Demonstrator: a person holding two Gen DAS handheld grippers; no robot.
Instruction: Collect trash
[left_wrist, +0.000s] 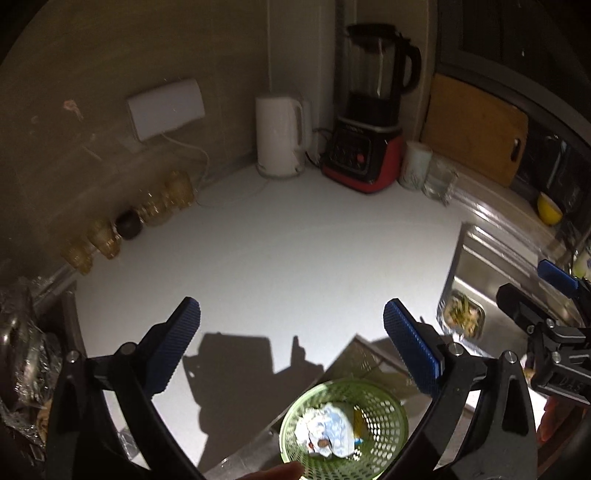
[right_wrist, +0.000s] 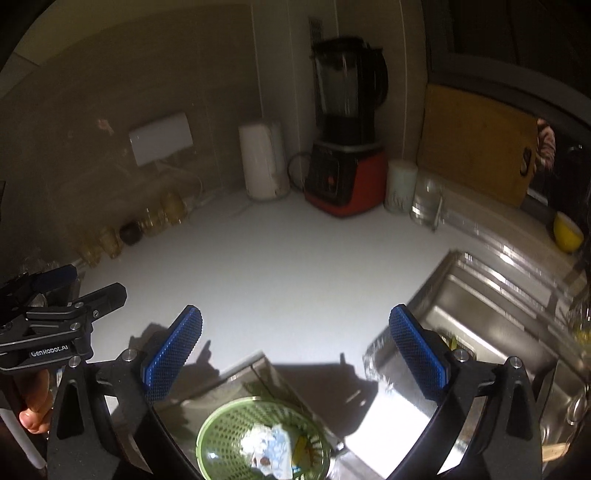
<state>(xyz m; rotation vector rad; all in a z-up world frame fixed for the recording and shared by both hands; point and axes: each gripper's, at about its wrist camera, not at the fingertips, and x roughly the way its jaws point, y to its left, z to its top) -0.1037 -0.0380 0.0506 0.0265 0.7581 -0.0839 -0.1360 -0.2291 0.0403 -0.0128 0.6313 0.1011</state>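
Both sets of fingers are spread wide with nothing between them. The left gripper (left_wrist: 291, 354) and the right gripper (right_wrist: 295, 354) hang above the near edge of the table (left_wrist: 295, 240). Directly below them sits a green mesh basket (left_wrist: 391, 406), which contains crumpled white and blue trash (left_wrist: 325, 432); the same trash (right_wrist: 269, 446) shows in the right wrist view. The open white surface of the table carries no loose litter. Judgement: collection appears essentially complete. A foil tray (left_wrist: 461, 314) of scraps near the sink (right_wrist: 480, 295) may remain for checking.
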